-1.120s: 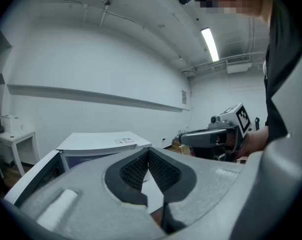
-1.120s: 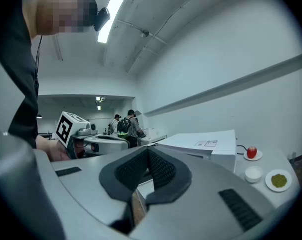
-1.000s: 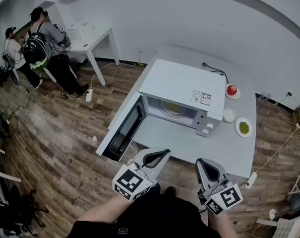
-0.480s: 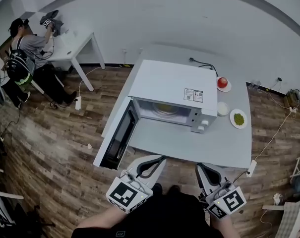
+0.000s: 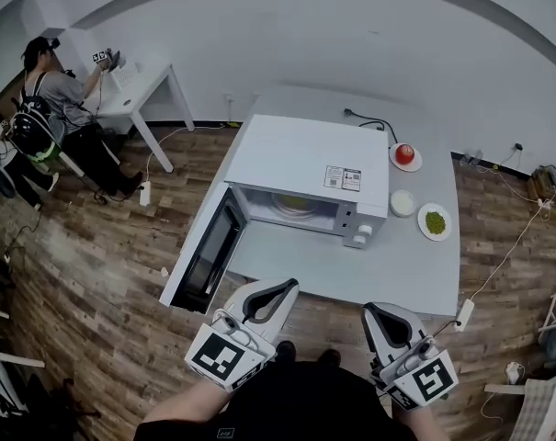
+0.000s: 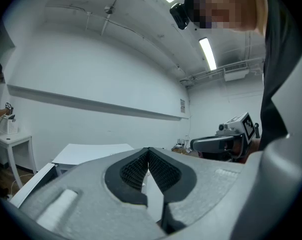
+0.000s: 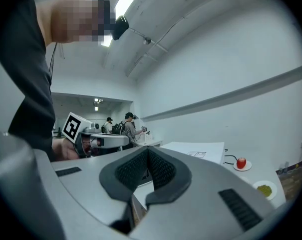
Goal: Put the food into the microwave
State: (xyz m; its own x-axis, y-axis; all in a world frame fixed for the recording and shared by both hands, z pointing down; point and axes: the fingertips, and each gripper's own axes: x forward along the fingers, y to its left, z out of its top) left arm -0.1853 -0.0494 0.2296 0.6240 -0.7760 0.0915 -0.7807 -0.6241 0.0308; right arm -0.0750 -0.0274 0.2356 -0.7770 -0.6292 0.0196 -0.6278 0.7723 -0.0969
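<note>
Short of the grey desk (image 5: 351, 274), the left gripper (image 5: 279, 289) and right gripper (image 5: 373, 312) were clenched empty. The round red fruit (image 5: 404, 153) on its white saucer sat just right of the boxy white microwave (image 5: 305, 154); a careless reach could knock the microwave's open dark-glass door (image 5: 209, 255).

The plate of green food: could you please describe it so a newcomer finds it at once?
Find the white microwave on the grey table. Three dishes sit to its right; this plate lies farthest right, the only one holding something green.
</note>
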